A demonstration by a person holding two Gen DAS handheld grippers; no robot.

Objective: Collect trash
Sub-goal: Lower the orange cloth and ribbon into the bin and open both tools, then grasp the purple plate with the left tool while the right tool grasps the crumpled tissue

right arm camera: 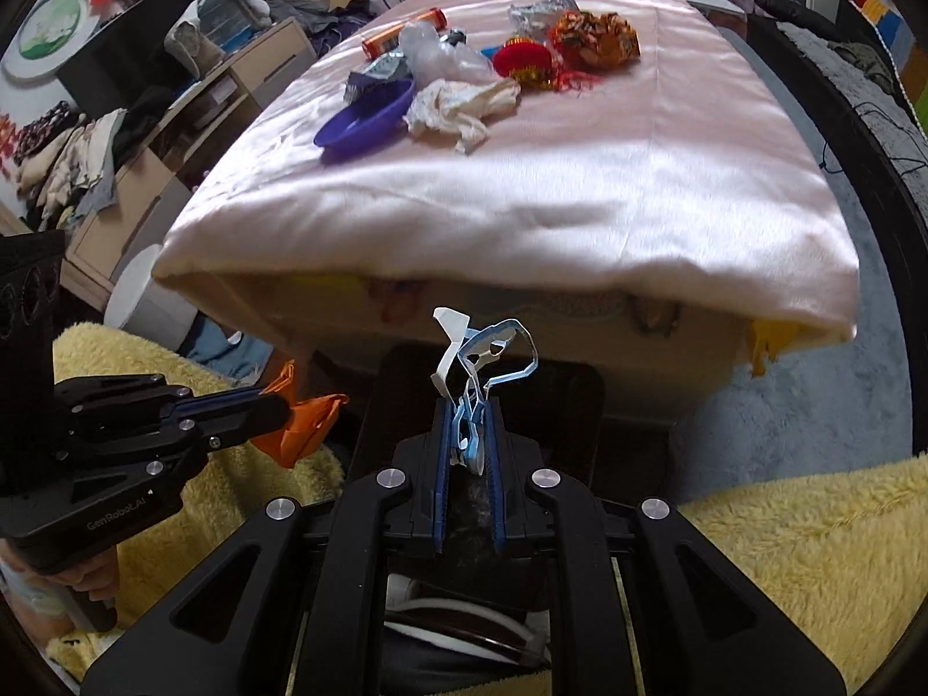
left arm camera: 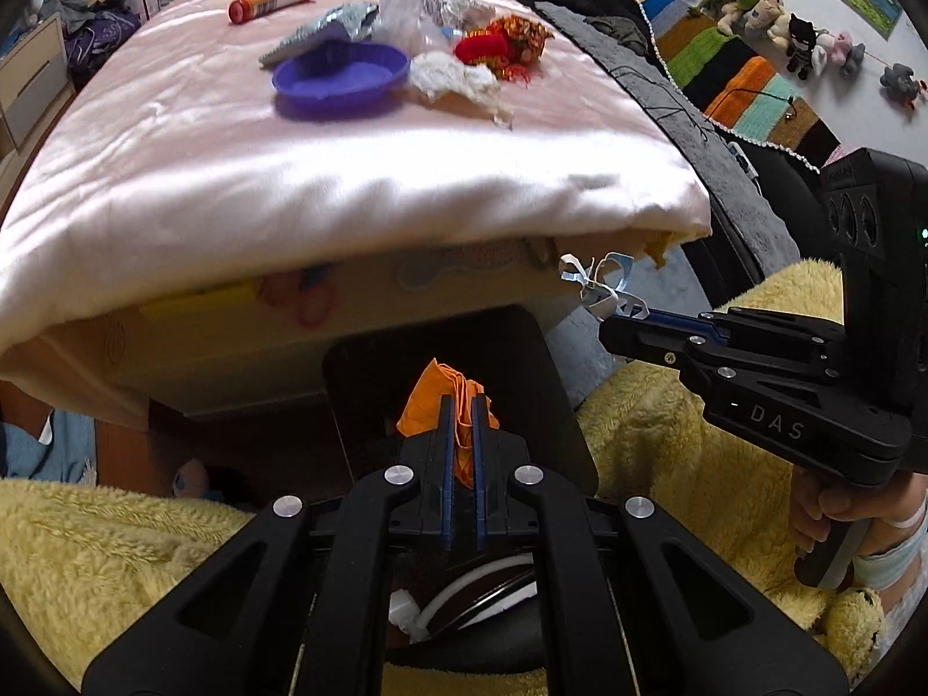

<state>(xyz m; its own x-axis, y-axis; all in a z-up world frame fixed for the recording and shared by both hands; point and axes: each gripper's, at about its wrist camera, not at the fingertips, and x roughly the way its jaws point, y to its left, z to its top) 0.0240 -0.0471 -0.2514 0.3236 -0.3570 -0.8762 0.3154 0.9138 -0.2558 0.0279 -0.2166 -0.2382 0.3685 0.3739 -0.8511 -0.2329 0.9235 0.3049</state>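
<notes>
The left hand-held gripper (left arm camera: 461, 423) pinches an orange paper scrap (left arm camera: 446, 400). The right hand-held gripper (right arm camera: 468, 435) pinches blue and white plastic strips (right arm camera: 481, 359). Both hang over the black bin (left arm camera: 522, 359) by the desk (left arm camera: 348, 174). Let go only right above the bin. More trash (left arm camera: 458, 78) waits on the desk. Writing reads "DAS" and "GenRobot.AI".

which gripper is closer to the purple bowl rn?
Left, marginally. Left gripper, holding orange paper, sits below the purple bowl; right gripper is farther right.
</notes>
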